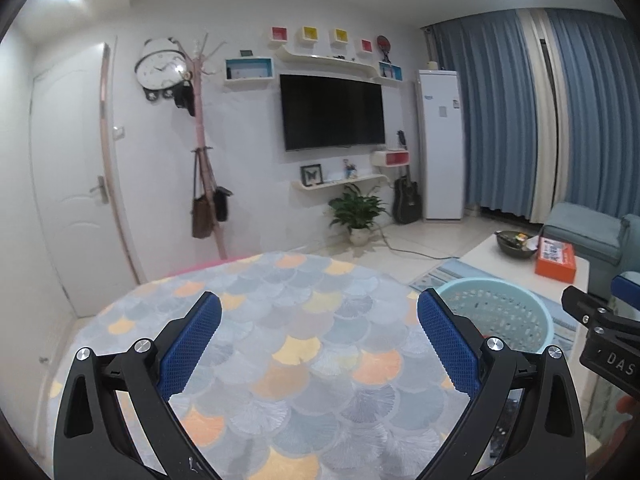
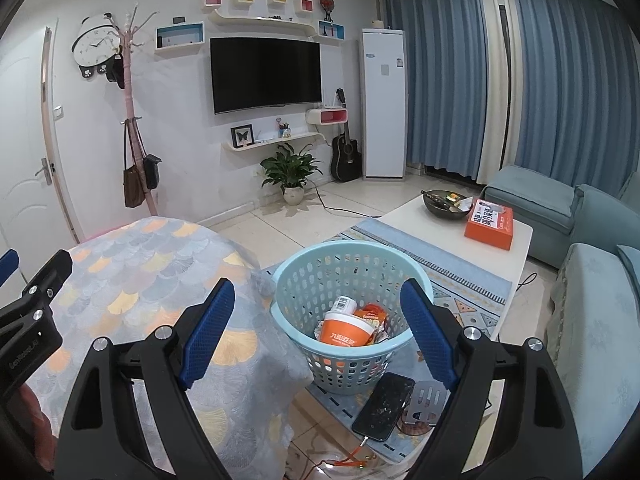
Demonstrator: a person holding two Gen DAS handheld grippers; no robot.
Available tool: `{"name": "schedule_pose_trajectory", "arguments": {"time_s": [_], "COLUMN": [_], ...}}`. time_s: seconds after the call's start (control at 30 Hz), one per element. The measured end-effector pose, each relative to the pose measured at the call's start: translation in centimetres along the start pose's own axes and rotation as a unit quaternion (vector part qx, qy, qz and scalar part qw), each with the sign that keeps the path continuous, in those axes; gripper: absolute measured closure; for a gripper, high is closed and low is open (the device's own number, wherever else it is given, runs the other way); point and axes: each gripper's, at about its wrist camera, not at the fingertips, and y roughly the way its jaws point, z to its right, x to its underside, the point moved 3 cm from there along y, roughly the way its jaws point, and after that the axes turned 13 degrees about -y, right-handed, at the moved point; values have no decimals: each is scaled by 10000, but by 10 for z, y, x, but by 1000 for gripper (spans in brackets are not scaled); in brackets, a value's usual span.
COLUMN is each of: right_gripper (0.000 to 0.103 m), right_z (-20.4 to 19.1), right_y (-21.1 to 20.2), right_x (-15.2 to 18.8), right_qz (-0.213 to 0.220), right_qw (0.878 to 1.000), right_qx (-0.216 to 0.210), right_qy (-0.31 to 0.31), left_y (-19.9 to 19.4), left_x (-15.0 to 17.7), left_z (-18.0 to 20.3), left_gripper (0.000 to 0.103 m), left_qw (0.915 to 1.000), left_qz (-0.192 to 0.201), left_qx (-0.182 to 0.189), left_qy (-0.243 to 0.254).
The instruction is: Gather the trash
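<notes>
A light blue perforated basket (image 2: 352,280) stands on the floor rug beside the cloth-covered table (image 2: 152,280). Inside it lie an orange paper cup (image 2: 346,330), a white bottle (image 2: 346,304) and an orange wrapper (image 2: 374,314). My right gripper (image 2: 318,300) hovers open above and just in front of the basket, with nothing between its blue pads. My left gripper (image 1: 320,316) is open and empty over the table's scale-patterned cloth (image 1: 300,340). The basket (image 1: 500,312) shows past its right finger. Each gripper appears at the edge of the other's view.
A phone (image 2: 384,406) on a cable lies on a stand in front of the basket. A white coffee table (image 2: 460,232) carries a dark bowl (image 2: 446,202) and an orange box (image 2: 490,224). A blue sofa (image 2: 592,280) lines the right side. A plant (image 2: 290,172) stands by the wall.
</notes>
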Motion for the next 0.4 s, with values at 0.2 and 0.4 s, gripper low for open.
{"name": "schedule_pose_trajectory", "arguments": {"time_s": [0.2, 0.4], "right_gripper": [22, 22], "right_z": [-2, -13], "right_y": [-3, -3], "right_x": [-2, -7], "right_qz": [4, -9], "right_qw": [10000, 9998], "right_qx": [-23, -172], "right_qy": [-23, -83], "left_y": [-6, -15], "left_x": [-1, -2], "left_z": [-1, -16], "left_gripper": [8, 8], "left_qw": [9999, 9998], "left_qz": [-155, -149], "left_qx": [16, -60], "left_qy": [-42, -120]}}
